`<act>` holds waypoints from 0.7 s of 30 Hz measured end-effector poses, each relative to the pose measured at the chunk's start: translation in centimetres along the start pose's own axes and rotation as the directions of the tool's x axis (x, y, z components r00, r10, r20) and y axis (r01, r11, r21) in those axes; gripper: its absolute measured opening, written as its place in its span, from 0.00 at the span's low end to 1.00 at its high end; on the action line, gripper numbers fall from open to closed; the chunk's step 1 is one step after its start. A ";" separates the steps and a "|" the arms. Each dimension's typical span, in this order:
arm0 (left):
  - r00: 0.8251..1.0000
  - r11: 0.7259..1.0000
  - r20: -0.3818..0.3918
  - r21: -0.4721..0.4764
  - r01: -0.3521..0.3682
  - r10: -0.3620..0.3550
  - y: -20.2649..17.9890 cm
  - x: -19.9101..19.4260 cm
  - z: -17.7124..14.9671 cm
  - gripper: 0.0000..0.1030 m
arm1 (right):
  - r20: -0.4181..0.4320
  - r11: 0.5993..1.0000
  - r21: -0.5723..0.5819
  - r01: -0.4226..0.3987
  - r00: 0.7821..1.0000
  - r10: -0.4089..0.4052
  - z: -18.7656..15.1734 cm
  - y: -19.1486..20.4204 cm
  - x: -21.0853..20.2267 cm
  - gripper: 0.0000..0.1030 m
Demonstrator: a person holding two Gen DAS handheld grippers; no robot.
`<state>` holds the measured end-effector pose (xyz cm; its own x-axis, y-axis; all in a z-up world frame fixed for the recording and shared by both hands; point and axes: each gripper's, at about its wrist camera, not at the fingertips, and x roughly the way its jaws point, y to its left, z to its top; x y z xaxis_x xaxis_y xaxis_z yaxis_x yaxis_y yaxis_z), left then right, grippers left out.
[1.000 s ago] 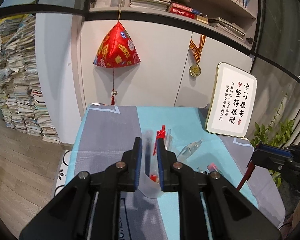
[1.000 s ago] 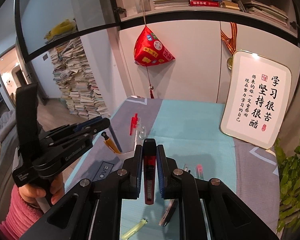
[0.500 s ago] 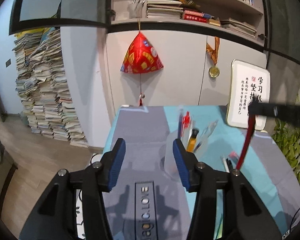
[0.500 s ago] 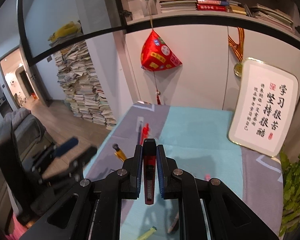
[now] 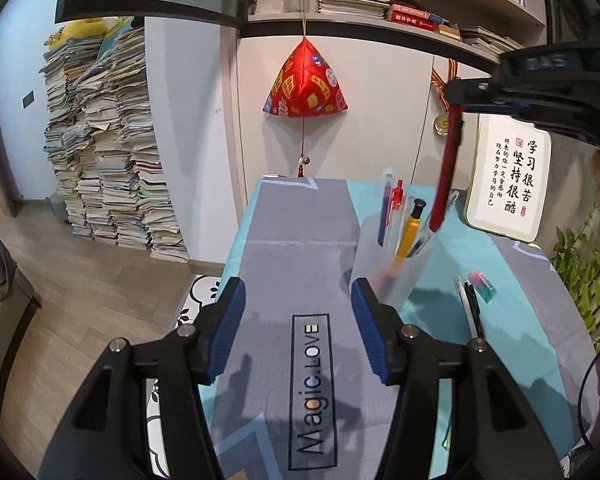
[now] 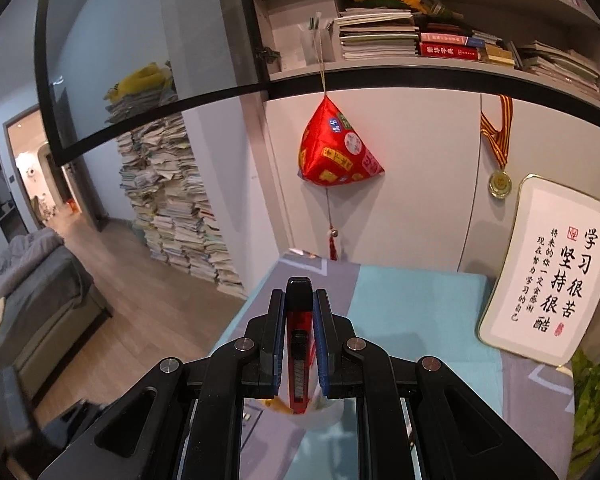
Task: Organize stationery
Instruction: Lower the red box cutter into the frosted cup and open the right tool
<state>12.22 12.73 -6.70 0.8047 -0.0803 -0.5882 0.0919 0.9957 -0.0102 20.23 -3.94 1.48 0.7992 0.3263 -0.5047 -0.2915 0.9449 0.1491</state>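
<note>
A clear plastic pen cup [image 5: 396, 272] stands on the table cloth [image 5: 300, 240] with a blue pen, a red pen and a yellow pen in it. My left gripper [image 5: 298, 322] is open and empty, just left of the cup. My right gripper [image 6: 299, 322] is shut on a red utility knife [image 6: 299, 344] and holds it upright over the cup [image 6: 320, 416]. In the left wrist view the knife [image 5: 446, 176] hangs from the right gripper [image 5: 458, 98], with its lower tip at the cup's rim.
Loose pens and a small eraser [image 5: 476, 284] lie on the cloth right of the cup. A framed calligraphy board [image 5: 508, 184] leans on the wall at the back right. A plant [image 5: 576, 264] stands beside the table. Stacks of books [image 5: 104, 152] stand on the floor.
My left gripper let go of the cup, opened and drew back to the left. My right gripper carried the knife up and over the cup.
</note>
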 end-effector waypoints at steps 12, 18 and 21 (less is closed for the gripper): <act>1.000 1.000 -0.014 0.025 0.019 -0.019 -0.7 0.3 -0.3 0.53 | -0.073 0.999 0.029 0.019 0.997 -0.017 -2.2 -1.1 3.7 0.14; 0.999 0.999 -0.027 0.037 0.032 -0.031 -1.2 0.7 -0.5 0.53 | -0.101 0.999 0.047 0.016 0.995 -0.011 -3.6 -1.7 4.6 0.14; 0.999 0.998 -0.034 0.044 0.036 -0.035 -1.5 0.8 -0.7 0.53 | -0.128 0.998 0.057 0.007 0.992 0.000 -4.3 -2.0 5.0 0.14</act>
<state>12.33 11.19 -7.69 0.7807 -0.1133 -0.6146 0.1464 0.9892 0.0036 22.53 -4.30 -4.95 0.7255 0.3201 -0.6092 -0.2555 0.9473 0.1934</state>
